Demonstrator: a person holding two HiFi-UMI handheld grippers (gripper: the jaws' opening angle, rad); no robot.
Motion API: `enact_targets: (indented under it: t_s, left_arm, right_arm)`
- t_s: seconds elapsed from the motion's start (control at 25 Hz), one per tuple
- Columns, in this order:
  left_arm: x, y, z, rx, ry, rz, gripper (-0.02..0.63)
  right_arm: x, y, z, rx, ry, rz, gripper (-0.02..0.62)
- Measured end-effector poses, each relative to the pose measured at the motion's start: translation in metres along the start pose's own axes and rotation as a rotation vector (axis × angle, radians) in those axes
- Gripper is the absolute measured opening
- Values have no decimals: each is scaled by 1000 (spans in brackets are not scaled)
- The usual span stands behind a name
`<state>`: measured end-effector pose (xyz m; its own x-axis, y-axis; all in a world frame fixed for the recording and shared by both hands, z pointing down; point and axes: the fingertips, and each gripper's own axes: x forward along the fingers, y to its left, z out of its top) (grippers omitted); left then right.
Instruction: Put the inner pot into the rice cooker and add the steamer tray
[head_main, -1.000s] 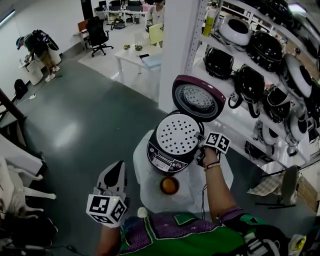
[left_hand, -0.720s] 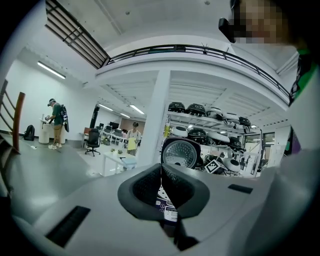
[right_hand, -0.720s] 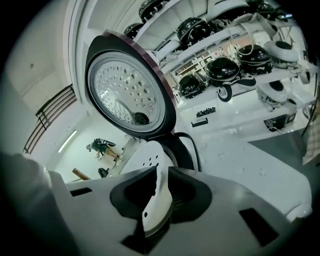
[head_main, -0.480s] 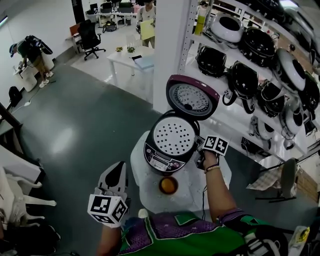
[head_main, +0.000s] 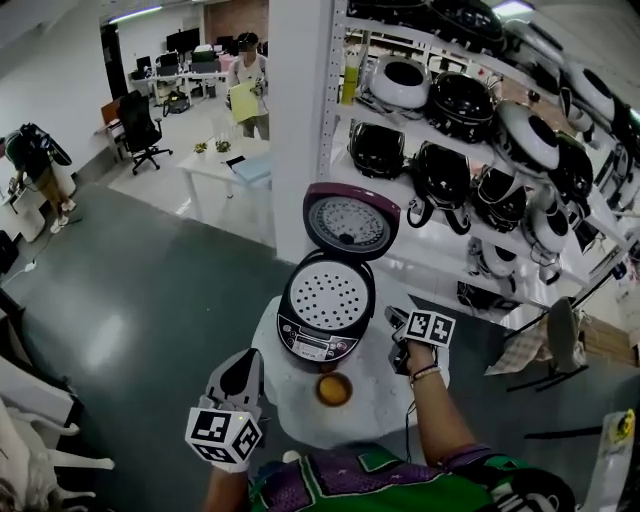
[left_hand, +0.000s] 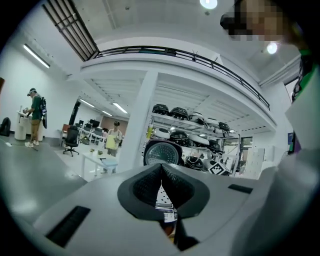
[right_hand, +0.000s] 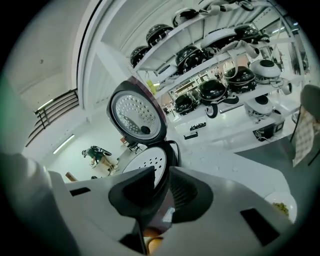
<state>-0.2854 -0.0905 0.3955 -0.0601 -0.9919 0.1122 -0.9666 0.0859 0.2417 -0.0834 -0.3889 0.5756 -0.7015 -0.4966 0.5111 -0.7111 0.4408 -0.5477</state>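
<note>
1. Looking steeply down on the rice cooker (head_main: 312, 340), set on a small white round table (head_main: 385, 390), lid (head_main: 350, 222) swung up and tilted back behind the body.
2. Filling the cooker's mouth: steamer tray (head_main: 328, 297), white and perforated, seated level inside the rim. Inner pot hidden beneath it, not to be made out in any view.
3. Hanging at lower left, off the table's edge and well apart from the cooker: left gripper (head_main: 243, 362), pointing towards the table. Jaws pressed together, nothing between them. Cooker and raised lid visible beyond the tips in the left gripper view.
4. Standing just beside the cooker's right flank: right gripper (head_main: 397, 322), marker cube uppermost, jaws a little apart and clamped on nothing. Tray edge and dark cooker wall seen through the narrow gap in the right gripper view, lying beyond the pads rather than between them.
5. Resting on the table in front of the cooker's control panel: small round cup (head_main: 333, 388) with orange-brown contents.
6. Lining the background at right: white shelving (head_main: 440, 270) loaded with other rice cookers. Farther off at upper left: white desk (head_main: 215, 165), office chair (head_main: 140, 130), two persons.
</note>
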Motion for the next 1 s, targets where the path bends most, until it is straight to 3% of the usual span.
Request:
enact_targets:
  t_s: [0.36,0.56,0.8,0.92,1.0]
  left_arm:
    - [-14,-31,-34,-54,58,-217,23]
    - [-28,-52,-54,-148,116,-319,23]
    - [-57,-74,-57,-28,113,-276,23]
    - [-77,-91,-62,67,117,-223,23]
    - [-90,-112,-66,90,115,-211,23]
  right_arm:
    - [-118,-15,-81,-63,-69,-95,95]
    - [-176,-25,-105,-144,-123,-141,89]
    - [-246,-10,-92,-320,-260,-98,67]
    - [-276,2,-94,-358,-290,-40,63]
    - [-303,6,-100,-382,-293,-12,63]
